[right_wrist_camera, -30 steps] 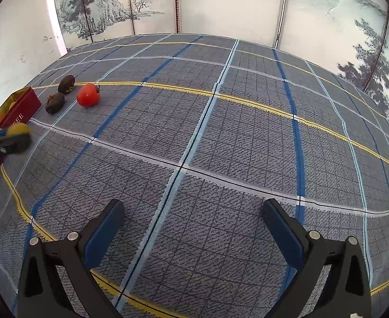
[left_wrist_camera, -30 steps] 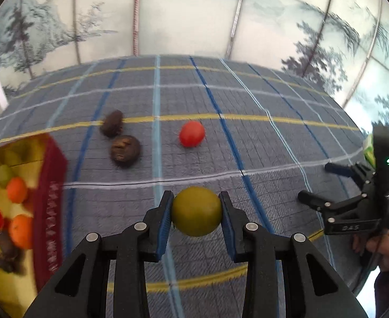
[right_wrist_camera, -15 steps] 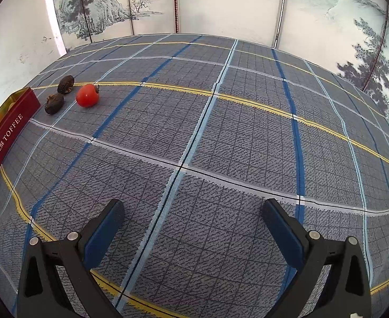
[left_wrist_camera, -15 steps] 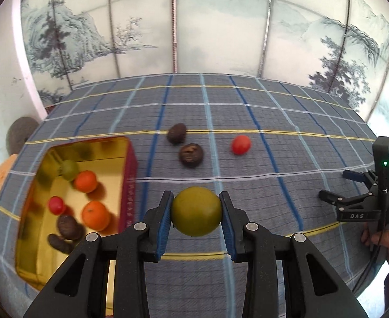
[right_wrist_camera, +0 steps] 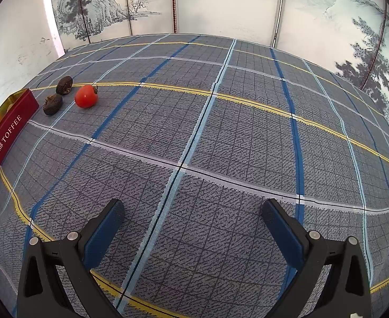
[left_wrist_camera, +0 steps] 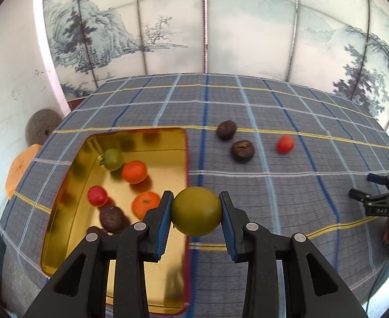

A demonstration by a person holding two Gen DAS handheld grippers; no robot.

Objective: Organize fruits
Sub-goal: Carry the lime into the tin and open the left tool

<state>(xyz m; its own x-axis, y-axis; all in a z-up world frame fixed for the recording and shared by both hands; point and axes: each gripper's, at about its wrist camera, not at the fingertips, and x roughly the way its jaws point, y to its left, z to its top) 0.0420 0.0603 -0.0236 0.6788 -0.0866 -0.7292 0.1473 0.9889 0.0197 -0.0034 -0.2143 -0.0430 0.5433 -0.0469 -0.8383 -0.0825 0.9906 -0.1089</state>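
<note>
Left wrist: our left gripper [left_wrist_camera: 196, 212] pinches the lime [left_wrist_camera: 196, 211] over the tin's [left_wrist_camera: 75, 164] right wall; released here, it could strike the rim and roll onto the cloth [left_wrist_camera: 274, 185].
Right wrist: our right gripper [right_wrist_camera: 191, 220] stands wide and empty; the tomato [right_wrist_camera: 86, 96] lies well off.

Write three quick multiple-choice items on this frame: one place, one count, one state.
1. Where are the two dark brown fruits outside the tin?
A. on the cloth beside the red tomato
B. inside the tin
C. in the right gripper

2. How many orange fruits lie in the gold tin?
A. none
B. two
C. five

3. What state is the left gripper in?
A. open and empty
B. shut on a tomato
C. shut on the green fruit

Answers: 1 A, both sit on the checked cloth left of the tomato. 2 B, two are visible. 3 C, both pads press the fruit's sides.
</note>
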